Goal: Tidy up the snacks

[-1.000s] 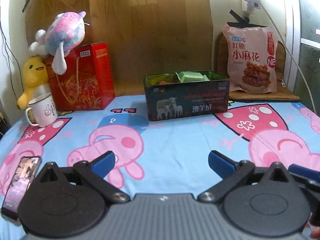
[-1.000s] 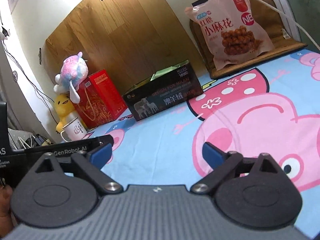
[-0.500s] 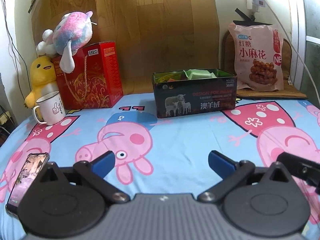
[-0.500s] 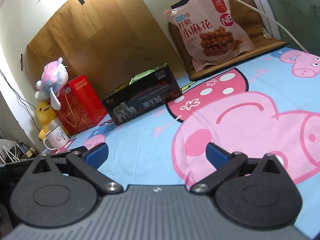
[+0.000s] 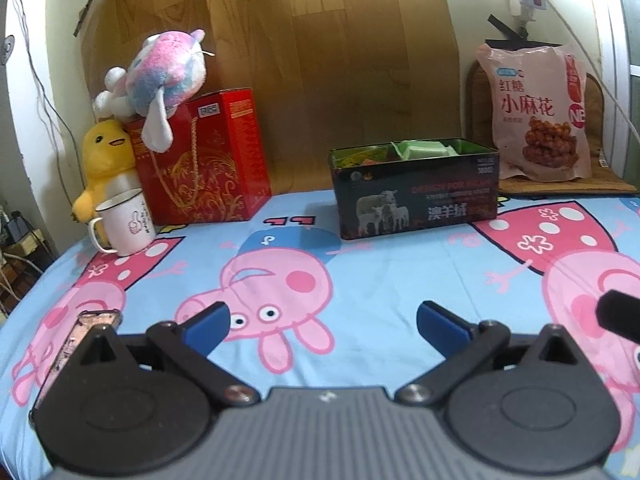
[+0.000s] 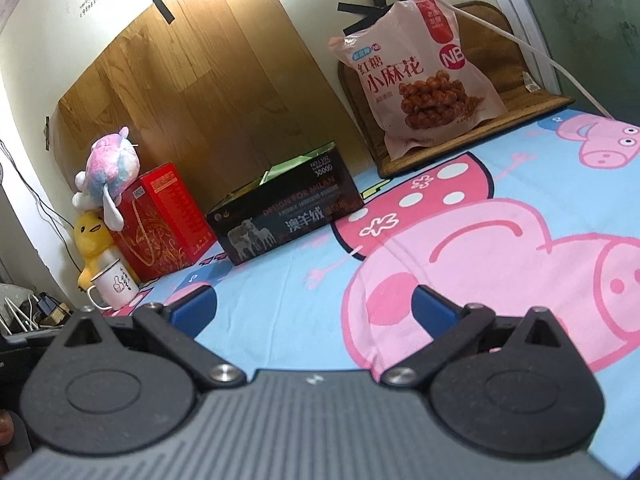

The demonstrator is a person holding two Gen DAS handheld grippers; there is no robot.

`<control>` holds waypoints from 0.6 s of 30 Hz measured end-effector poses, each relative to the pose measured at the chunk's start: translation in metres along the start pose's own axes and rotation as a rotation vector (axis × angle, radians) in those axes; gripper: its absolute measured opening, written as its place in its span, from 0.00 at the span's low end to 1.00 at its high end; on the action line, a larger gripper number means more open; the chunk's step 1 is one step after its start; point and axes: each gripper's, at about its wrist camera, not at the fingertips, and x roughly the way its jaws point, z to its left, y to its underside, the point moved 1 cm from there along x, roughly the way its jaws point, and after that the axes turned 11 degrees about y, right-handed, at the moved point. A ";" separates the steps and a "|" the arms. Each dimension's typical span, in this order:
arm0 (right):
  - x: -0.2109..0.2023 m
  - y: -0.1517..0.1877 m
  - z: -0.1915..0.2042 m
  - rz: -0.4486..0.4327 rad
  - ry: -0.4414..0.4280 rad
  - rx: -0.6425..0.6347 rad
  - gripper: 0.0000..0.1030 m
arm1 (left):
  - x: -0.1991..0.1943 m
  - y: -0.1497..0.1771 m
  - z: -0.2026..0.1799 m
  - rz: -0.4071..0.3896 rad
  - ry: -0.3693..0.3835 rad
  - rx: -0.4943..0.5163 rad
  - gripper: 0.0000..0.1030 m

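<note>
Pink snack bag point(image 5: 538, 114) stands far right, printed with brown twists; your left gripper point(image 5: 322, 322) and right gripper point(image 6: 314, 306) gape wide, empty.

Warm overhead glare, fisheye-warped edges, sharp

Empty, wide-spread right claw point(image 6: 314, 310)

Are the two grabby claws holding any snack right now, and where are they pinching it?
Nothing is held. The left gripper and the right gripper are both open over the cartoon sheet, with only bare fabric between their fingers.
</note>
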 end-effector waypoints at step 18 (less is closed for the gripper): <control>0.002 0.000 -0.001 0.004 -0.004 0.007 1.00 | 0.002 0.004 0.001 0.003 -0.077 0.039 1.00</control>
